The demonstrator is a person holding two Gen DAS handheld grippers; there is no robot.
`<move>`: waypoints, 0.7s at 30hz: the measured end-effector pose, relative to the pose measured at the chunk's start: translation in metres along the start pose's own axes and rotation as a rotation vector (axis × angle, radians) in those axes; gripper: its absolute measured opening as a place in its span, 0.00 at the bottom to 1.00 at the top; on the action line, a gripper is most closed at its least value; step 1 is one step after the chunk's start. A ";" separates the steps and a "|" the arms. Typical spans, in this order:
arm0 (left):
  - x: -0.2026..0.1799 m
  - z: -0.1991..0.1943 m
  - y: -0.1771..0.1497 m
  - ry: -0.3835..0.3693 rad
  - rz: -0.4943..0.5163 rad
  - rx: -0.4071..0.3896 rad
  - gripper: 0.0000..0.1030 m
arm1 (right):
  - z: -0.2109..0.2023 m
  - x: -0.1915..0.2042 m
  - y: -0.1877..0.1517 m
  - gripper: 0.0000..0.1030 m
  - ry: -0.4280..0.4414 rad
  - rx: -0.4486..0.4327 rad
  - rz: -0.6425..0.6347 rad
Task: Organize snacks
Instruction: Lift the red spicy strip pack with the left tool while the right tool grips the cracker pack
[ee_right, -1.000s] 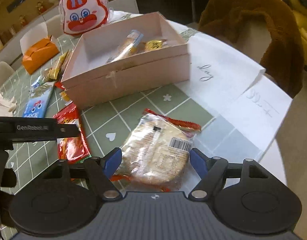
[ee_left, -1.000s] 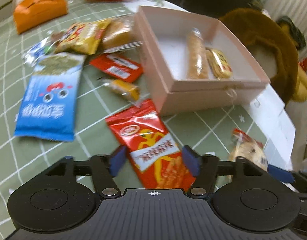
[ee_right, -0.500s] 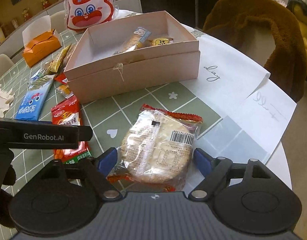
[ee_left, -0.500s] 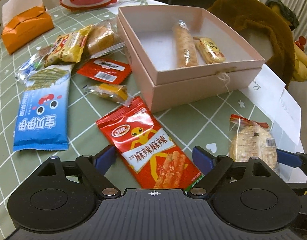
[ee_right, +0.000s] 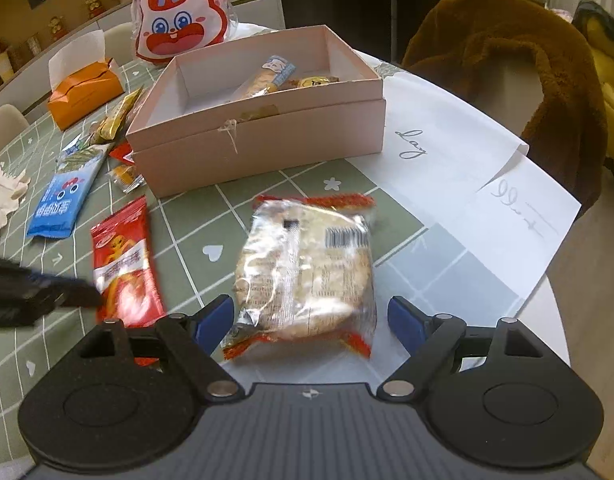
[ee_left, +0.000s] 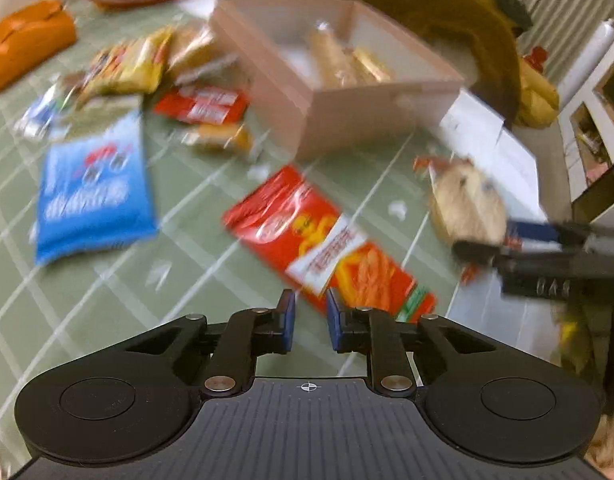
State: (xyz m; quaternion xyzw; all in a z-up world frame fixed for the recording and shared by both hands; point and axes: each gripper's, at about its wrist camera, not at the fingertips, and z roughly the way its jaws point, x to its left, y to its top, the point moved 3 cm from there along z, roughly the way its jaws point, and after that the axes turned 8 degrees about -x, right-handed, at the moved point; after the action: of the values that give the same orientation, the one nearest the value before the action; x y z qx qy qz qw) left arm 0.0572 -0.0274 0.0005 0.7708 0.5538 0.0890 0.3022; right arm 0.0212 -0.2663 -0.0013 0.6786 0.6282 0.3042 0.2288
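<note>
The left hand-held gripper [ee_left: 310, 316] is seen with its fingers drawn almost together, where half a second ago they stood wide apart; nothing is held between them, and the red snack packet [ee_left: 327, 240] lies on the counter [ee_left: 107, 288] just beyond the tips. The right hand-held gripper [ee_right: 309, 322] is kept spread, as before, with the rice cracker packet [ee_right: 307, 264] lying flat between its fingers. Farther off, the blue packet [ee_left: 93, 196] is seen, then the open pink box [ee_right: 259, 120] with two snacks inside.
</note>
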 end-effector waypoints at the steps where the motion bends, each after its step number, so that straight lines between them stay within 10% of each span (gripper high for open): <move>1: 0.002 -0.003 -0.001 0.014 -0.026 -0.005 0.20 | -0.001 -0.001 -0.002 0.82 0.000 -0.007 -0.006; 10: 0.003 0.016 0.028 0.049 -0.292 -0.042 0.28 | -0.028 0.020 0.004 0.81 0.001 -0.127 -0.154; 21: -0.066 0.024 0.031 0.117 0.104 -0.098 0.36 | -0.022 -0.008 -0.002 0.81 -0.078 -0.086 -0.049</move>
State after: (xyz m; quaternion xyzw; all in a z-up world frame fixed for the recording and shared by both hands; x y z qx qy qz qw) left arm 0.0686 -0.1028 0.0119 0.7764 0.5246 0.1762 0.3017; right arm 0.0043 -0.2755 0.0124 0.6641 0.6214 0.2984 0.2895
